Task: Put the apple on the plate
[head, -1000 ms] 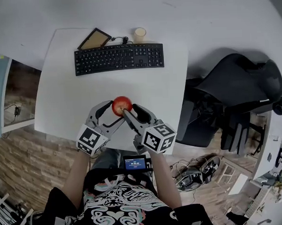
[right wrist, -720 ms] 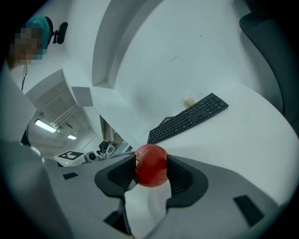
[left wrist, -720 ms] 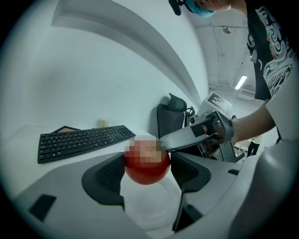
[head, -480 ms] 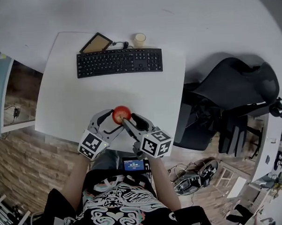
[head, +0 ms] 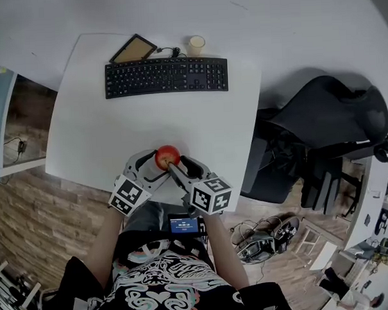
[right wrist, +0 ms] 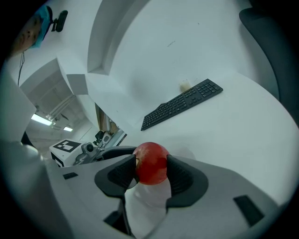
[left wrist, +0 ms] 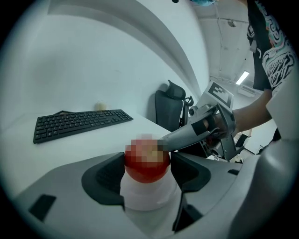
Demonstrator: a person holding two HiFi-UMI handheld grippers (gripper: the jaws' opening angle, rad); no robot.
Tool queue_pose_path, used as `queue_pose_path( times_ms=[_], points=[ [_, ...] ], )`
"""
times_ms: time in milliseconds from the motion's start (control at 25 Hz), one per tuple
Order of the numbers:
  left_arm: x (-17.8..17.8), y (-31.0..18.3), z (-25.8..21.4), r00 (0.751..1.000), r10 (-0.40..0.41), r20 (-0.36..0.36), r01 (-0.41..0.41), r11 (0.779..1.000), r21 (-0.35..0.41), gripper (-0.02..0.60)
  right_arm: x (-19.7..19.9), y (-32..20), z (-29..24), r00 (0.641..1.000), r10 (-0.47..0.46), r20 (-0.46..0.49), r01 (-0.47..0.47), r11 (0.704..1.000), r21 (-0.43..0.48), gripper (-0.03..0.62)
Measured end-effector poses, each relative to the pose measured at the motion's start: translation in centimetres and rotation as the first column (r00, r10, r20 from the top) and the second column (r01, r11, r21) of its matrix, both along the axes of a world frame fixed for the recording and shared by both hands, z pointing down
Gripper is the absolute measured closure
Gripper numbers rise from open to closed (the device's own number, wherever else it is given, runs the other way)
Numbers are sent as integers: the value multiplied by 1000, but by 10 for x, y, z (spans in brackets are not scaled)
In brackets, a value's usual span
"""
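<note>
Between my two pairs of jaws sits one red apple (right wrist: 151,163). My right gripper (right wrist: 150,176) pinches it pad to pad, and my left gripper (left wrist: 147,172) is closed on it too. Ahead of both jaws lie one black keyboard (head: 166,76) and, beyond it, one pale cup (head: 196,44). My pads hide the apple's underside.

An office: keyboard (head: 166,76) on desk (head: 90,136), office chair (head: 327,123).
</note>
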State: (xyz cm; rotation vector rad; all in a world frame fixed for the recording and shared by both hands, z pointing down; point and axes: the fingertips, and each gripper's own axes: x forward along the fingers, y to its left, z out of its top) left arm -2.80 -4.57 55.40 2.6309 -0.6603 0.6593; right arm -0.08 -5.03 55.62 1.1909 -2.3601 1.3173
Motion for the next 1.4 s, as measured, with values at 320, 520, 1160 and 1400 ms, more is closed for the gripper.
queue_pose_path(
  times_ms=[320, 520, 1160, 1400],
  points=[
    [1, 2, 10, 1000, 7, 27, -6, 1000, -12, 282, 0, 1, 11, 1000, -4, 1, 4, 1000, -11, 368],
    [5, -3, 9, 1000, -14, 17, 15, 1000, -24, 282, 8, -5, 7, 997, 45, -68, -42, 998, 37, 368],
    [12, -18, 4, 998, 22, 54, -23, 1000, 1, 282, 20, -20, 3, 978, 159, -133, -143, 983, 118, 368],
    [11, -20, -5, 1000, 21, 15, -21, 999, 29, 282, 27, -23, -5, 976, 189, -106, -174, 975, 140, 368]
  ],
)
